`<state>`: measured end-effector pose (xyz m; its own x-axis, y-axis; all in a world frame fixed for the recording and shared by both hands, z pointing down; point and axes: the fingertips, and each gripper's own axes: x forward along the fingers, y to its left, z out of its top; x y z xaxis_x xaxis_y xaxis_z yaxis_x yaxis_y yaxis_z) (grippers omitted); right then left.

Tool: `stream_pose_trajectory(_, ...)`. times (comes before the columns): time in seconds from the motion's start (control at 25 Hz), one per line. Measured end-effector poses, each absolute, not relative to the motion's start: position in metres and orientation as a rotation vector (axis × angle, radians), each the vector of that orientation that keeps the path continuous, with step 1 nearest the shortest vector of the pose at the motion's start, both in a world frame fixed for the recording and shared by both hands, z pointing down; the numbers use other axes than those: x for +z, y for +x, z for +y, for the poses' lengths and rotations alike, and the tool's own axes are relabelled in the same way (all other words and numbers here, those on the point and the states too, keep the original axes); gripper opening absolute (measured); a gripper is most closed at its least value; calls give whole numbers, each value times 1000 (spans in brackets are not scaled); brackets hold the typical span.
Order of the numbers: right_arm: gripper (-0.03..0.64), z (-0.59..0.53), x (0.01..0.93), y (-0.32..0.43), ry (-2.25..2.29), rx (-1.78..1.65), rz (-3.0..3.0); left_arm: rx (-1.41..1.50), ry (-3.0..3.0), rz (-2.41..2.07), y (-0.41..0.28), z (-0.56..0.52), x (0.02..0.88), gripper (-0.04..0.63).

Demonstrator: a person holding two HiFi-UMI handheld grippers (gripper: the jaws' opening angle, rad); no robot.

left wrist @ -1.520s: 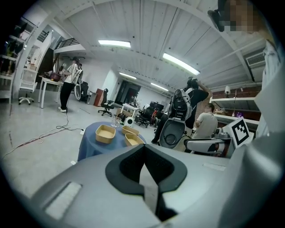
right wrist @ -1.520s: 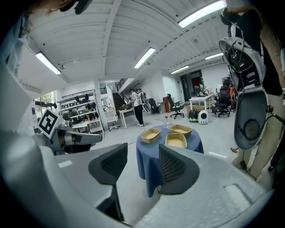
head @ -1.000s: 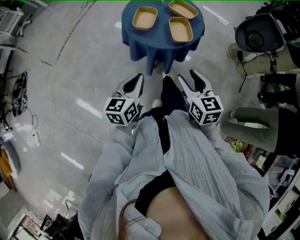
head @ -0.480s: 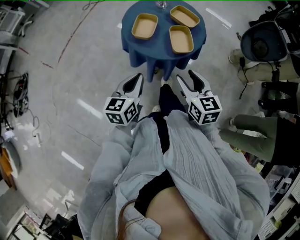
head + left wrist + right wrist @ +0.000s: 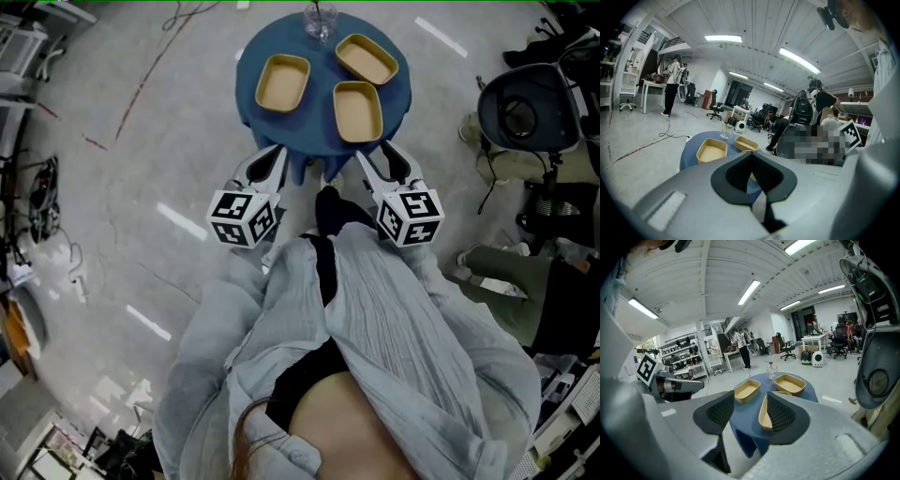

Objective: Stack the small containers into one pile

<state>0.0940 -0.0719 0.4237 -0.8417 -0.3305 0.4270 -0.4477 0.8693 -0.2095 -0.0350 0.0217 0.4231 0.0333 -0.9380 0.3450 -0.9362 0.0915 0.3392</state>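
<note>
Nothing of the stacking is done yet. Three small tan containers lie apart, each by itself, on the round bench [image 5: 246, 94] with the blue cloth: the left container [image 5: 282, 82], the far container [image 5: 367, 58] and the near container [image 5: 357, 111]. None sits inside another. A clear glass [image 5: 319, 19] stands at the far rim, behind them.

The left claw [image 5: 273, 156] is clenched with nothing in it; in the left gripper view its pads meet. The right claw [image 5: 377, 156] is released: its jaws stand apart, and in the right gripper view the near container only shows through the gap, farther on. Both claws hover at the near edge of the bench and touch nothing.

So I judge that all the work is left: to take one container, put it into a second, and then add the third.

The bench is small, and the near container lies close to its front edge, so a push could slide it off. The grey floor [image 5: 169, 141] to the left is open. On the right a dark bulky thing [image 5: 520, 103], maybe a chair, stands well apart from the bench.
</note>
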Motion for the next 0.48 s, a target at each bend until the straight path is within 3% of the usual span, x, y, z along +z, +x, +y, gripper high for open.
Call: stream_pose_trajectory(0.48, 215, -138, 425, 57, 515, 416, -2649, 5, 1814, -1904, -68, -46, 423, 15)
